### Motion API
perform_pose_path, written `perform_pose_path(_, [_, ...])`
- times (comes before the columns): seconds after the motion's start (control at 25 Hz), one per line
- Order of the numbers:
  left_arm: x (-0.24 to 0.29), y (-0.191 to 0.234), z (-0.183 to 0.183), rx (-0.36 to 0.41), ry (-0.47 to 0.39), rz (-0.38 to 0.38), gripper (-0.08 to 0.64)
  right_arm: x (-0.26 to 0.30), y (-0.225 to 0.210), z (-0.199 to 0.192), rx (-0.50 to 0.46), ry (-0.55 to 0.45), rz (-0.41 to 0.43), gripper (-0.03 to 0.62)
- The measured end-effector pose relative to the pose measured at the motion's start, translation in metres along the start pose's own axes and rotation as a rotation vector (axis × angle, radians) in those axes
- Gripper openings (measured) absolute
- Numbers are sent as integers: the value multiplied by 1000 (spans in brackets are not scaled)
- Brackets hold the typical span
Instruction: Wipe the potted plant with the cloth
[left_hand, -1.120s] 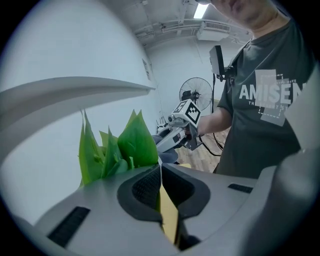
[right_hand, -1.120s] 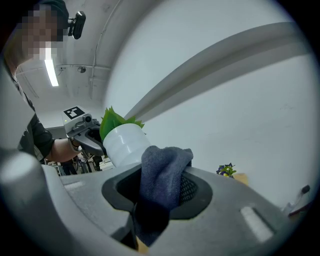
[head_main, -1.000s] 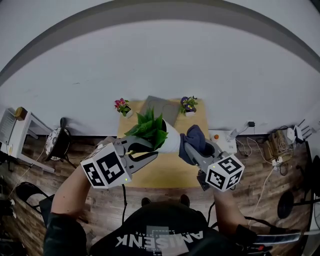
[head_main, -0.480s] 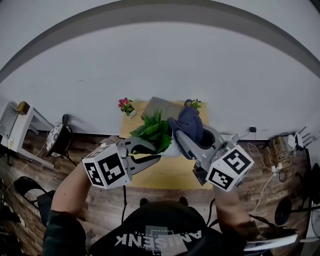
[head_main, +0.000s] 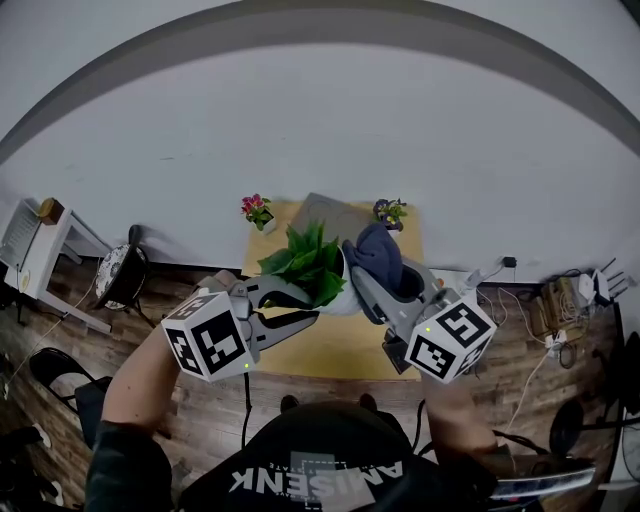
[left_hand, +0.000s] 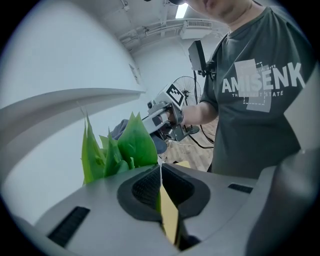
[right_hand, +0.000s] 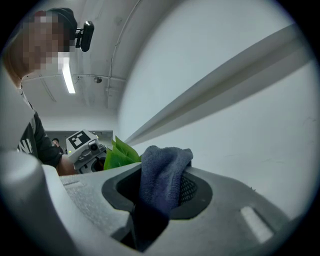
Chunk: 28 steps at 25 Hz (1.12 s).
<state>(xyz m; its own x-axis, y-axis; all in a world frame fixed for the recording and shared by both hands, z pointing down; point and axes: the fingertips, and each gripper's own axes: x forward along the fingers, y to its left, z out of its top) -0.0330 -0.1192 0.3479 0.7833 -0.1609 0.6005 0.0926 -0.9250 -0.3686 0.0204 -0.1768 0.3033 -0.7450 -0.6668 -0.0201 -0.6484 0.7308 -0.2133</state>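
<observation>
**Cloth clamped in the right fingers, plant caught in the left**

The right gripper (right_hand: 161, 176) has its fingers (right_hand: 196, 186) closed on a dark blue cloth (right_hand: 163, 167). The fabric is bunched between the pads, rises in a rounded fold above them and hangs dark below. Past that fold, off to the left of the fingers, the green leaves of the potted plant (right_hand: 120, 153) poke up.

The left gripper (left_hand: 161, 173) has its fingers (left_hand: 145, 186) drawn almost together, with only a hairline gap. A thin sliver of green from the plant is caught between the pads. More leaves (left_hand: 118, 149) stand just beyond and left of the tips. Whether the pads also pinch the pot's rim cannot be told.

In the head view, the left gripper (head_main: 312, 306) reaches into the foliage (head_main: 308, 264) from the left. The right gripper (head_main: 372, 280) comes in from the opposite side, and its cloth (head_main: 378, 252) sits just beside the leaves, close against the white pot. Both pairs of fingers are above a yellow wooden surface (head_main: 330, 348). At the far edge of it, well beyond the tips, are a small pink-flowered pot (head_main: 256, 211) and a small purple-flowered pot (head_main: 390, 212).
</observation>
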Motion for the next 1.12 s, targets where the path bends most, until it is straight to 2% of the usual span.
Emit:
perform_pose_path(0.28, [1,5,-5,1,-17,3,9,-16,-23,-40,85,56,-69,127])
perform_pose_path(0.68, [13,-3,-10,38,-11,-72,9,-37,-45,-85,154,122,-149,127])
perform_pose_path(0.88, [10,-5,-8,71,-21,-107,9,-37,-52,-61,140,80,-144,126])
perform_pose_path(1.12, [9,-18,-9,110,-10,-136,9,-17,-29,1,50,-9,-42,127])
